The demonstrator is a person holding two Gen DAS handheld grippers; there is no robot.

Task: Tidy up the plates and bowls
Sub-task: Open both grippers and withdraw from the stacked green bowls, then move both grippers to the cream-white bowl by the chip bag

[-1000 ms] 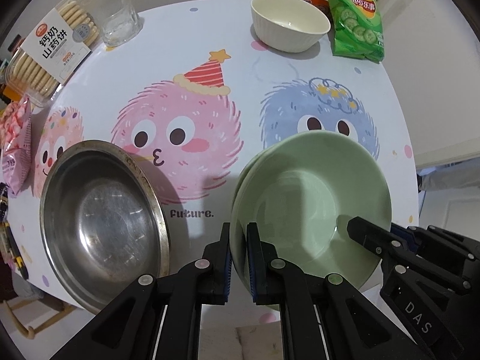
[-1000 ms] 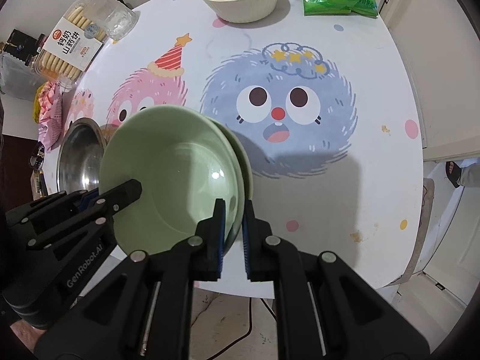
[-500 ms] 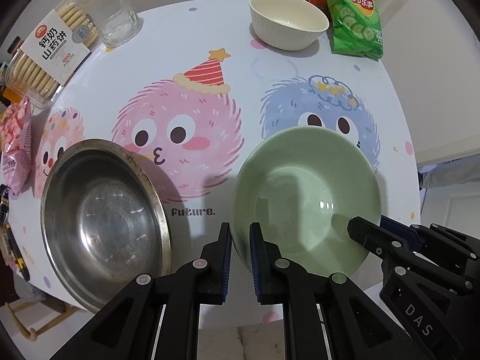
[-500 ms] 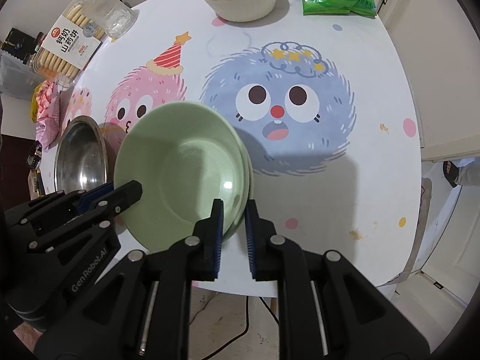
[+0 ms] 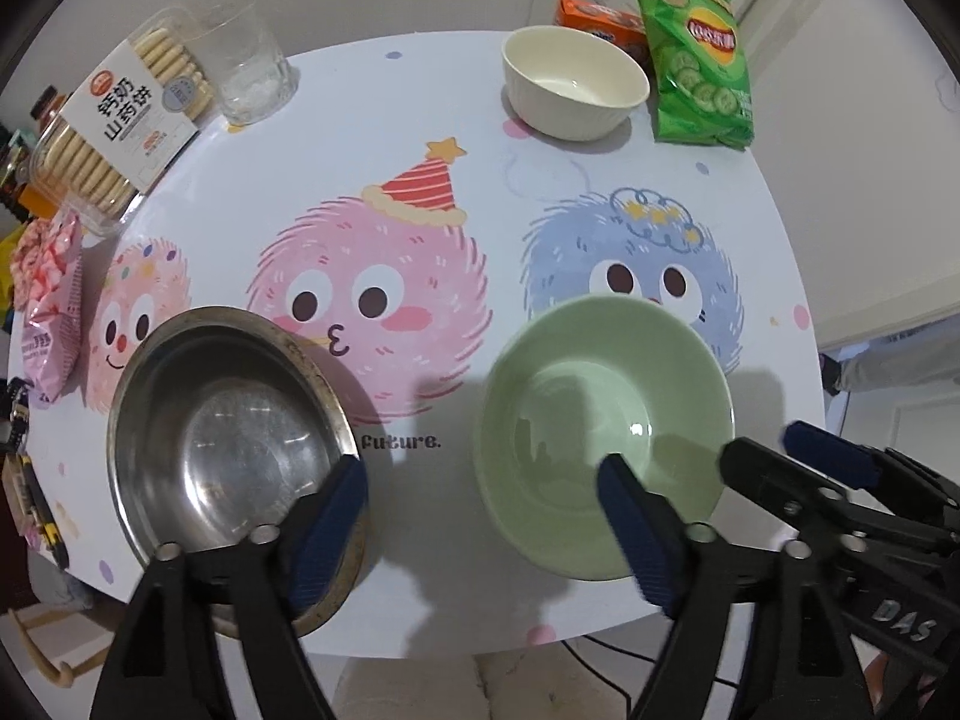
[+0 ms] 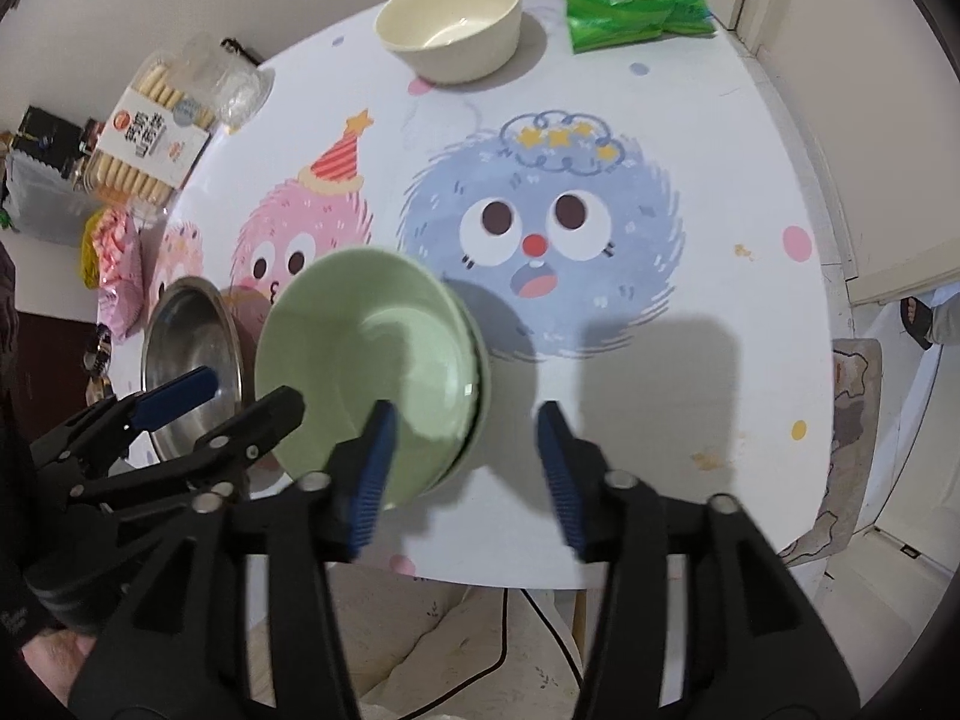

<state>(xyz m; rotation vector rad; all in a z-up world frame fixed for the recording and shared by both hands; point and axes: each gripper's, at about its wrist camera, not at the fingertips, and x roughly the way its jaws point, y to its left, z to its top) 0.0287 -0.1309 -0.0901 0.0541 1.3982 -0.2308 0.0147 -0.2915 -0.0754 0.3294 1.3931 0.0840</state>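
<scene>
The counter's cloth [image 5: 540,204] reads "future." at six o'clock from its pink monster, the biscuit box [image 5: 114,120] at ten o'clock reads "钙奶山药饼", the green chip bag [image 5: 699,60] at one o'clock carries the Lay's logo, and the right gripper [image 5: 762,456] reads "DAS".

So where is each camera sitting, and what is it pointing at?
Left wrist: sits on the left gripper, facing steeply down at the table; its own opening jaws straddle the gap between steel bowl and green bowls, and the right gripper pokes in.
Right wrist: sits on the right gripper, facing down too; its opening jaws, the left gripper and a bit of hand show.
Shared: green bowls, steel bowl, white bowl, both grippers.
</scene>
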